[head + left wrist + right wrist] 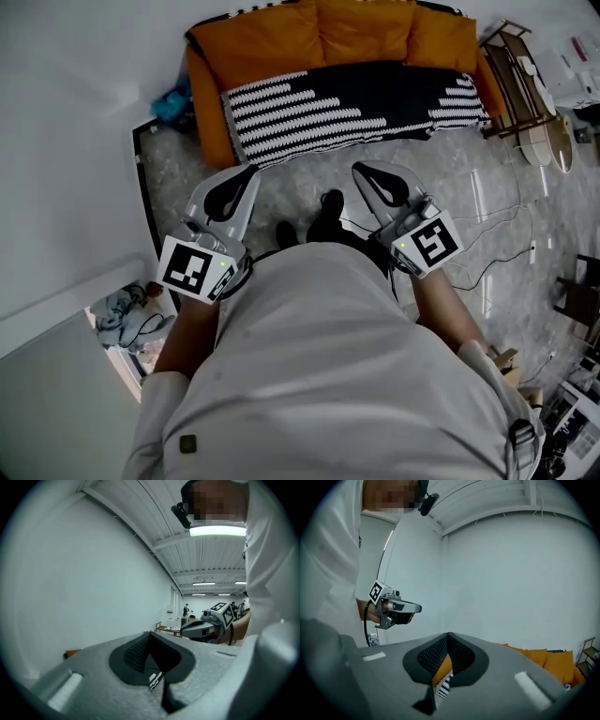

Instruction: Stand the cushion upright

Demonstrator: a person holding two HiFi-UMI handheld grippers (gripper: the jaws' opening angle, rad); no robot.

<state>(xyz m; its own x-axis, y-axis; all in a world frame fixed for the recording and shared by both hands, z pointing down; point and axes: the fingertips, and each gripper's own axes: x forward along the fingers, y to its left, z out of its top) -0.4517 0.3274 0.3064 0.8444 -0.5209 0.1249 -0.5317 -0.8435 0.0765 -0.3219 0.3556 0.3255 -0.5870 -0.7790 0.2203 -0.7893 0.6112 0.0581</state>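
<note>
A long black-and-white striped cushion lies flat on the seat of an orange sofa, with orange back cushions upright behind it. My left gripper and right gripper are held side by side over the floor, short of the sofa's front, both shut with nothing in them. In the left gripper view the jaws meet, and the right gripper shows beyond them. In the right gripper view the jaws are also closed, a strip of the striped cushion shows below them, and the left gripper is at left.
A wooden side table stands right of the sofa. Cables trail over the pale floor at right. A blue bundle lies by the sofa's left end, and a box of cloth sits near the white wall. The person's shoes are between the grippers.
</note>
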